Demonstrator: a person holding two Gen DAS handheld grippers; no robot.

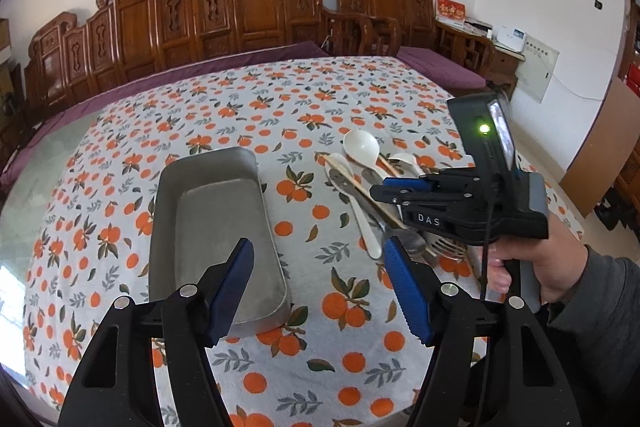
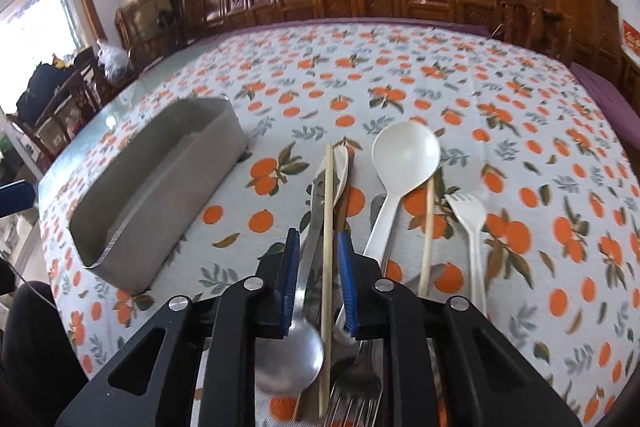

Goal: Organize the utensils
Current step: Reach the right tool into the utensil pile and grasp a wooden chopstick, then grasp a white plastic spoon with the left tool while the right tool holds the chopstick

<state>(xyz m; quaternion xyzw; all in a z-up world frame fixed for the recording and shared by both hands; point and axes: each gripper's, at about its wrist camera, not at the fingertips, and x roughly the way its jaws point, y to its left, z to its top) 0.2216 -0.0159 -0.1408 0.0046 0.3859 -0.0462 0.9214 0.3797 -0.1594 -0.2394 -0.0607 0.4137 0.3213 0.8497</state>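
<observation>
**Already astride the chopstick: right gripper lined up with the pile**

Narrowly parted, the jaws of the right gripper (image 2: 319,247) are seen either side of a wooden chopstick (image 2: 328,211) and a steel spoon (image 2: 298,343); contact with either cannot be told. Both handles are laid lengthwise along the fingers, pointing away from the gripper. The utensil pile is found just right of the metal tray (image 2: 160,179). The left gripper (image 1: 320,259), jaws apart and empty, is held over the tray's near end, farther from the pile.

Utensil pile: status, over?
Left gripper open above tray. Right gripper open, straddling chopstick and metal spoon. Tray empty.
</observation>
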